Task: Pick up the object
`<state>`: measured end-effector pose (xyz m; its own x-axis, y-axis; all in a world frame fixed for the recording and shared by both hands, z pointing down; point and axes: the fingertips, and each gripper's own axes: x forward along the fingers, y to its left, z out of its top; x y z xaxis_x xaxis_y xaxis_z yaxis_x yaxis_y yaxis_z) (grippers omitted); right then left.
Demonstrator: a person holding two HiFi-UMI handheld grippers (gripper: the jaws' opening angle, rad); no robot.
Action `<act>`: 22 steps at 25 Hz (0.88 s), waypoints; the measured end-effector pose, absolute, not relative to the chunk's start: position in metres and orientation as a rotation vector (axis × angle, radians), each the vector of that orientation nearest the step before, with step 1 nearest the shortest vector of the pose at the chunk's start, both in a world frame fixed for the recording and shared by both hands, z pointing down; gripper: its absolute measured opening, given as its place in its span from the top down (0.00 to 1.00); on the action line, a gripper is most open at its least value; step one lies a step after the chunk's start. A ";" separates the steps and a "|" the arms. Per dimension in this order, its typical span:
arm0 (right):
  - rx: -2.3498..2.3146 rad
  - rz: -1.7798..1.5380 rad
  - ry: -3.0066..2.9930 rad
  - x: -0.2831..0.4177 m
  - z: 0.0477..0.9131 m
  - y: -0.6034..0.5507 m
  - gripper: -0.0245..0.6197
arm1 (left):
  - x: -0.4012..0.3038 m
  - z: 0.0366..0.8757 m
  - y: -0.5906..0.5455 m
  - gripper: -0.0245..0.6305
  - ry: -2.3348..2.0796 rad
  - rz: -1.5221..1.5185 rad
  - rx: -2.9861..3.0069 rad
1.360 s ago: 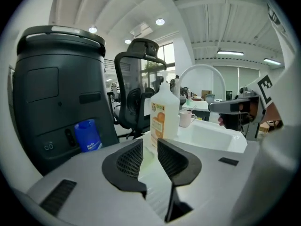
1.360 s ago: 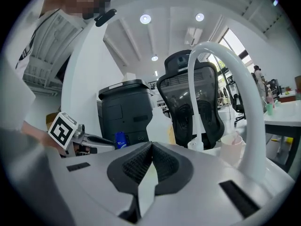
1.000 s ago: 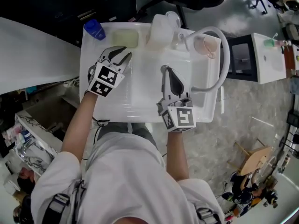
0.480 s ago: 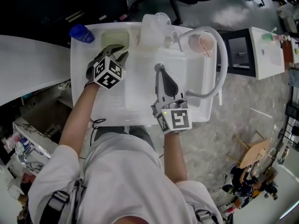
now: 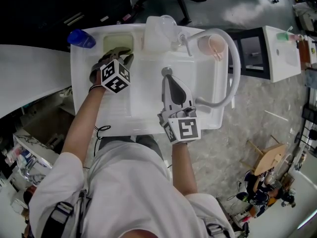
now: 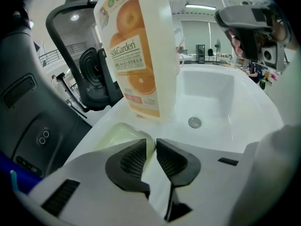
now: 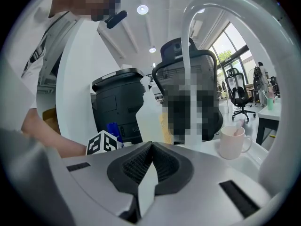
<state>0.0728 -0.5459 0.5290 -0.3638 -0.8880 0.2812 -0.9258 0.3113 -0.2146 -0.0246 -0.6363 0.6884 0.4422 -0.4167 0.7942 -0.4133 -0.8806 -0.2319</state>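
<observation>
A pale yellow sponge [image 5: 117, 42] lies in a recess at the sink unit's far left corner; it is also the sponge [image 6: 115, 134] just beyond my left jaws. My left gripper [image 5: 122, 53] hovers over its near edge, and this left gripper [image 6: 151, 143] is open by a narrow gap with nothing in it. A translucent jug with an orange label [image 6: 138, 51] stands upright behind the sponge, the same jug [image 5: 157, 32] at the sink's back rim. My right gripper [image 5: 166, 72] is shut and empty over the basin; the right gripper [image 7: 151, 147] has its pads touching.
The white basin [image 5: 148, 95] has a drain [image 6: 194, 122] at its bottom. A pink mug [image 5: 214, 44] stands at the back right. A white hose [image 5: 237, 68] arcs over the right side. A blue object [image 5: 80, 38] sits at the far left corner. Office chairs stand beyond.
My left gripper has moved toward the far left corner, over the yellow sponge, and its jaws have narrowed. The right gripper has stayed shut over the basin, almost still.
</observation>
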 end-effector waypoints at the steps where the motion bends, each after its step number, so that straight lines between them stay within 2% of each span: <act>1: 1.704 0.521 -2.451 0.072 0.529 -0.546 0.95 | -0.025 0.688 -0.637 0.84 0.763 -1.471 -2.661; 10: 1.700 0.517 -2.446 0.068 0.529 -0.540 0.95 | -0.024 0.688 -0.633 0.87 0.752 -1.496 -2.698; 22: 1.693 0.488 -2.485 0.065 0.513 -0.525 0.95 | -0.027 0.643 -0.626 0.89 0.881 -1.332 -2.777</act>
